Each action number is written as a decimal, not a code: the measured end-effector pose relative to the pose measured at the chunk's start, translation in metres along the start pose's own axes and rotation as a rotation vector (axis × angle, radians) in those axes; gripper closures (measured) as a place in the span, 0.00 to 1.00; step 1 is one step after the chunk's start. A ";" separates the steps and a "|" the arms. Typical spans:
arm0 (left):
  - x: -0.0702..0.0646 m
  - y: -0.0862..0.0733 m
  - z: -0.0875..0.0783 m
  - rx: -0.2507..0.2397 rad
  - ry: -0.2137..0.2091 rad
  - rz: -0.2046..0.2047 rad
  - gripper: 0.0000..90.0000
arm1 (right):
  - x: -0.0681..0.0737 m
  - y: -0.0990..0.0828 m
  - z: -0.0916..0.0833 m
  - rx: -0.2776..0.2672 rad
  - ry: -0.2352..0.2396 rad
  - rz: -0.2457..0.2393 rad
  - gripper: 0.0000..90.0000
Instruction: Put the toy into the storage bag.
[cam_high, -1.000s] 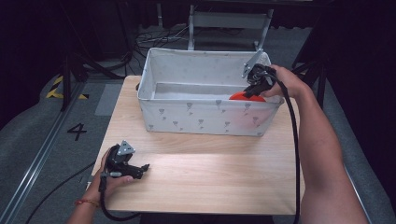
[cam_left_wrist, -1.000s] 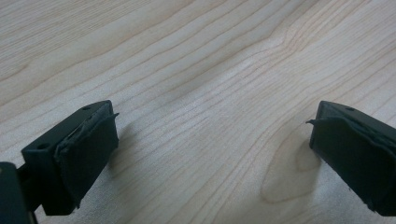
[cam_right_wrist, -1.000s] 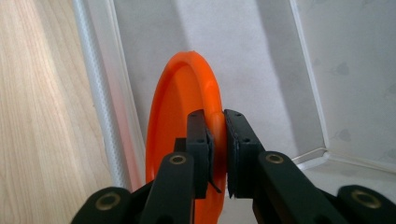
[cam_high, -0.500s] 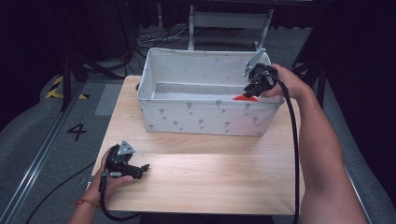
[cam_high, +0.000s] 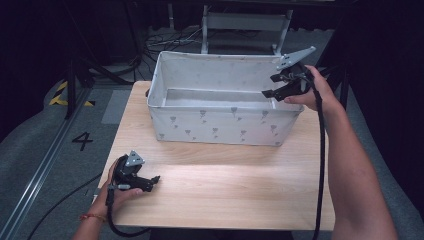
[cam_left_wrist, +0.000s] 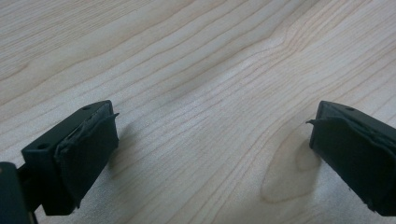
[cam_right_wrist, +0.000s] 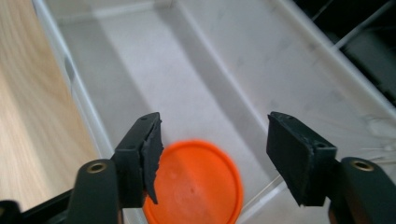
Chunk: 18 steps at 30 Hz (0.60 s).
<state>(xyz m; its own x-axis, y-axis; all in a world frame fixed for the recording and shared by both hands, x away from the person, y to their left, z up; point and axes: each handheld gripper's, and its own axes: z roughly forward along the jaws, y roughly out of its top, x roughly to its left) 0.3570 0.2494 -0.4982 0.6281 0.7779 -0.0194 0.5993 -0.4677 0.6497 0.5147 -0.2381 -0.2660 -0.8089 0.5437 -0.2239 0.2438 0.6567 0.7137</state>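
Observation:
An orange disc (cam_right_wrist: 194, 184) lies flat on the floor of the white fabric bin (cam_high: 220, 125), at its right end. My right gripper (cam_high: 272, 91) hovers above that end of the bin, pointing down into it. In the right gripper view it (cam_right_wrist: 217, 140) is open, its jaws wide apart above the disc and touching nothing. My left gripper (cam_high: 152, 181) rests in a hand near the table's front left corner. Its jaws (cam_left_wrist: 210, 135) stand open over bare wood, with nothing between them.
The bin sits at the back of the wooden table (cam_high: 225, 190), its pale walls (cam_right_wrist: 299, 51) rising around the disc. Cables trail from both grippers. Dark floor, a metal frame (cam_high: 245, 22) and loose cables lie beyond the table.
The orange disc has dropped out of sight behind the bin's front wall in the high view. My right gripper has drawn slightly right and up. The left gripper has not moved.

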 end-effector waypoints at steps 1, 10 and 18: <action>0.000 0.000 0.000 0.000 0.000 0.000 0.02 | 0.001 0.000 -0.005 -0.033 0.008 0.015 0.39; 0.000 0.000 0.000 -0.001 0.001 0.000 0.02 | 0.017 -0.016 -0.043 -0.151 -0.066 0.106 0.31; 0.000 0.000 0.000 -0.001 0.001 -0.001 0.02 | 0.030 -0.038 -0.069 -0.183 -0.142 0.137 0.30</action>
<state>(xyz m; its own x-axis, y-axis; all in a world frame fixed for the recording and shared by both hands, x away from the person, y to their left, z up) 0.3570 0.2493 -0.4983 0.6272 0.7786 -0.0191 0.5992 -0.4667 0.6505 0.4439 -0.2831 -0.2542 -0.6886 0.6974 -0.1984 0.2345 0.4731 0.8492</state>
